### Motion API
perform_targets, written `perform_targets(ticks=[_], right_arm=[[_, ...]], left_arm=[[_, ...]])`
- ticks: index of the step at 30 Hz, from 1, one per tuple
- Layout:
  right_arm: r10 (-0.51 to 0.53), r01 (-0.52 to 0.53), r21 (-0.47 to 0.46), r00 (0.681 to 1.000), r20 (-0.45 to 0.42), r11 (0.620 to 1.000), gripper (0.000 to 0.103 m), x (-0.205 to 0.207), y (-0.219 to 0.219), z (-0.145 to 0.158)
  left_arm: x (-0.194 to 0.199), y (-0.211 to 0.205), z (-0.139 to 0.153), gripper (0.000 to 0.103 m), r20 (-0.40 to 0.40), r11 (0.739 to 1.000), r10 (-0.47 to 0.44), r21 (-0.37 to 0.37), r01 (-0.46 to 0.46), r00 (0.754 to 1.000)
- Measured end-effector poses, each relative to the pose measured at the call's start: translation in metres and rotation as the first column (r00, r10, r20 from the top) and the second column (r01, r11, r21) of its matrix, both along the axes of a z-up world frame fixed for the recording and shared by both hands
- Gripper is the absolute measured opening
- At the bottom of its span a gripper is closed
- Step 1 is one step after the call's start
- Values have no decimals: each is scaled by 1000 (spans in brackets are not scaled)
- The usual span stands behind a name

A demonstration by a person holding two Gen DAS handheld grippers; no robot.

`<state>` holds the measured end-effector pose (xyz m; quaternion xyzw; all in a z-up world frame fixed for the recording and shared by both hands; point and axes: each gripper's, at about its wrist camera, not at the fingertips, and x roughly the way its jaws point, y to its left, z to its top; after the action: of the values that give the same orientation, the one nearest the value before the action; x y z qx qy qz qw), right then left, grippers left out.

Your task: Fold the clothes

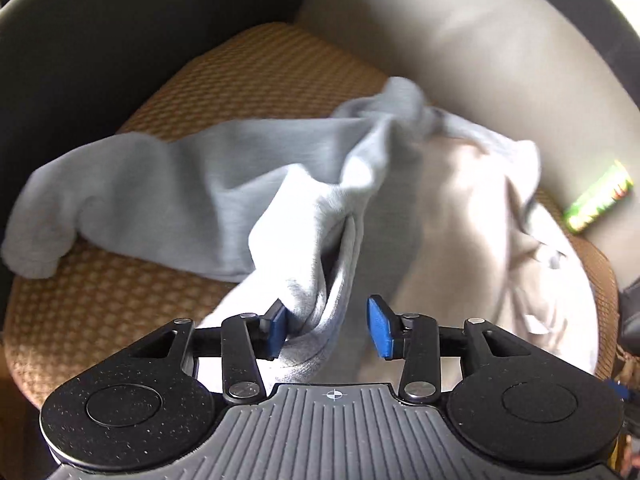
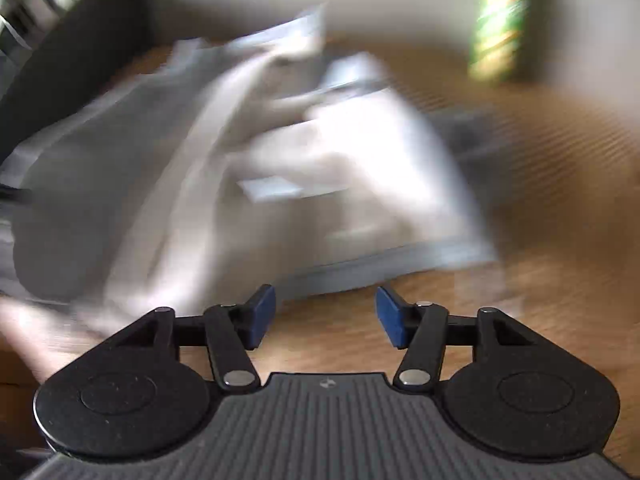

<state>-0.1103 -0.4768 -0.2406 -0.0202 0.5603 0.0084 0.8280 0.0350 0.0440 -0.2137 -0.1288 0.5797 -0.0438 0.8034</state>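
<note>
A: Left gripper [image 1: 329, 327]?
B: Jaws apart; pale grey fleece garment [image 1: 192, 200] hangs against its left pad only, draped over the woven tan seat mat [image 1: 100, 312].
A: Right gripper [image 2: 325, 317]?
B: Jaws apart, empty; garment blurred just beyond.

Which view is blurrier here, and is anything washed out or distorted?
Right wrist: heavy motion smear over the garment, woven mat and green pack; only the right gripper is crisp. Left wrist: mostly sharp, grey garment softly blurred at its right, bright patch there; fisheye bends the mat edge.
</note>
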Motion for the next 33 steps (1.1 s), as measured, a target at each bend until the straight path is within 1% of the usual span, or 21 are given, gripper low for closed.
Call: perform_targets(ticks=[1,2,5,7,8,9,10,11,12,14,16,18,19,20,21,22,25,28,30,32,33], right_arm=[[10,-9,-71,1000,1,997,62,-1,-18,-6],[14,-15,-118,1000,-9,993,62,1,-32,-14],[16,-24,-154,999,-51,988,62,2,-51,-42],[31,-39,-161,998,-53,986,61,3,-52,-55],[26,-34,-140,998,-60,990,52,6,-54,-58],[15,-22,-100,997,-73,995,38,11,-56,-60],[-8,3,-51,995,-95,999,17,16,-59,-58],[-37,37,5,993,-108,999,14,19,-61,-50],[-46,53,71,994,-97,996,13,19,-60,-39],[-9,23,204,998,-68,979,12,15,-49,-10],[62,-41,318,997,-54,947,12,12,-27,16],[181,-155,383,983,-31,910,12,8,5,34],[241,-213,399,970,-22,892,13,6,23,40],[284,-251,410,959,-20,877,13,5,39,41],[315,-277,422,949,-21,863,13,4,53,40],[345,-302,434,938,-21,849,13,3,67,40],[399,-348,451,917,-22,822,13,2,98,35],[436,-378,458,900,-22,804,13,-4,118,37],[452,-393,460,892,-21,796,13,-7,126,40],[464,-409,450,886,-14,794,13,-9,132,38],[465,-411,450,885,-10,793,13,-10,136,37]], left_arm=[[-2,-7,0,58,7,1000,4,1,-4,1000],[-3,-12,-1,58,6,1000,8,3,-8,1000],[-4,-27,-3,59,-9,1000,-6,21,6,1000],[-5,-33,3,59,-6,999,-13,36,14,1000],[-5,-34,6,59,-4,999,-11,35,11,1000],[-5,-36,8,59,-2,999,-8,34,9,1000],[-6,-37,14,60,3,1000,-6,27,6,1000],[-5,-36,19,61,5,1000,-2,18,2,1000],[-4,-35,23,62,7,1000,1,10,-1,1000],[1,-34,32,64,13,1000,-19,-8,19,1000],[7,-38,43,67,19,995,-73,-68,74,997],[13,-45,51,73,13,976,-122,-182,122,992],[17,-52,52,76,-4,955,-158,-255,152,987],[21,-59,52,82,-18,927,-196,-328,179,980],[26,-69,47,85,-43,901,-234,-386,200,971],[31,-79,41,85,-67,871,-273,-441,217,960],[46,-112,25,85,-86,866,-348,-410,285,934],[53,-138,16,85,-107,860,-424,-360,362,899],[51,-149,15,85,-111,839,-473,-359,408,874],[51,-157,12,86,-108,849,-471,-322,418,875],[51,-161,11,82,-106,855,-470,-303,422,876]])
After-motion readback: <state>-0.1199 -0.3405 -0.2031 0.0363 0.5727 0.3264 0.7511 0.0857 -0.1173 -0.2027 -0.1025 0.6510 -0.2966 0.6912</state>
